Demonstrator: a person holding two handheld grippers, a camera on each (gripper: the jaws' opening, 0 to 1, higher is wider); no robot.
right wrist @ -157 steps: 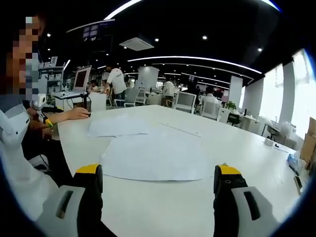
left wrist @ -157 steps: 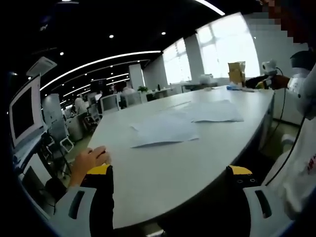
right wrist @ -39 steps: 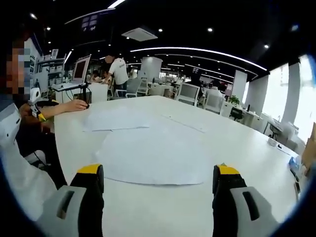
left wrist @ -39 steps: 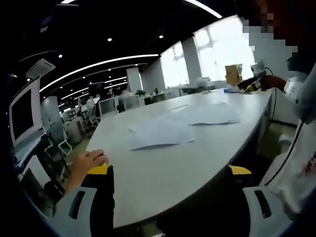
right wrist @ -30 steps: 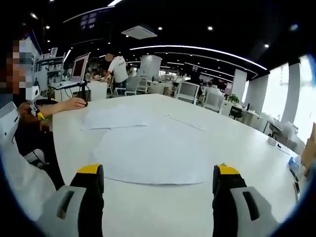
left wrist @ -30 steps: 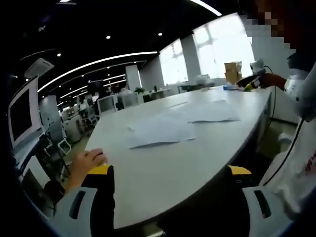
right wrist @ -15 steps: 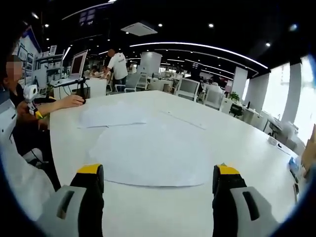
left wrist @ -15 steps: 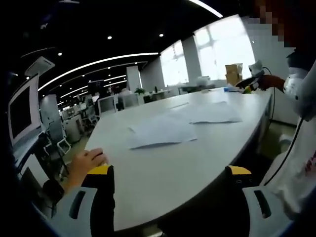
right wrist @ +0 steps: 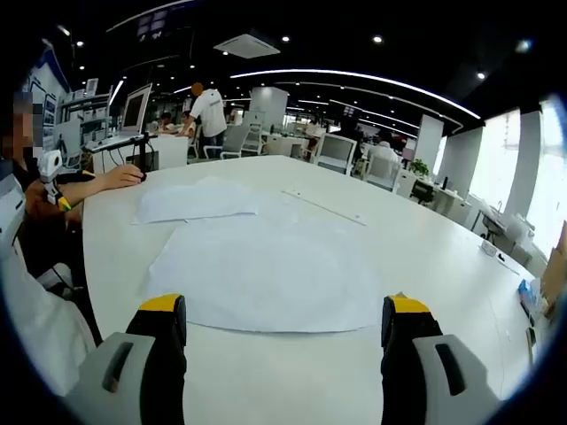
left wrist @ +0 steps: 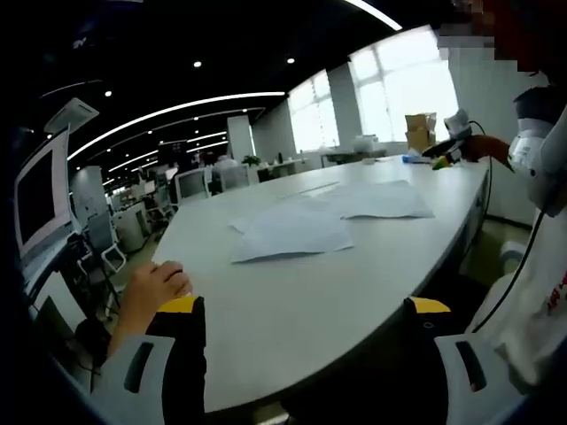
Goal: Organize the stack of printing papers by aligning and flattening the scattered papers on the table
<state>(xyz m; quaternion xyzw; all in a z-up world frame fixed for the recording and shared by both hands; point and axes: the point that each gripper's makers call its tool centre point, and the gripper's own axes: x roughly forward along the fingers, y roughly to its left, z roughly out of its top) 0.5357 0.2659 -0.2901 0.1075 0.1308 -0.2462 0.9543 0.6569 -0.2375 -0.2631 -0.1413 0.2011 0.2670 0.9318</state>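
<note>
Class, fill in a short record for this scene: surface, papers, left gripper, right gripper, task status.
surface: white table
papers: near pile and far pile, spread loosely, apart from each other
left gripper: open, empty, short of the papers
right gripper: open, empty, just before the near pile
task status: papers not yet aligned

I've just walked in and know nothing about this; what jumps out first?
Loose white papers lie spread over a big white table, one sheet farther off, apart from the rest. Yellow-tipped fingers of the right gripper stand wide apart before them. A person's hand rests at the table edge in the left gripper view.
</note>
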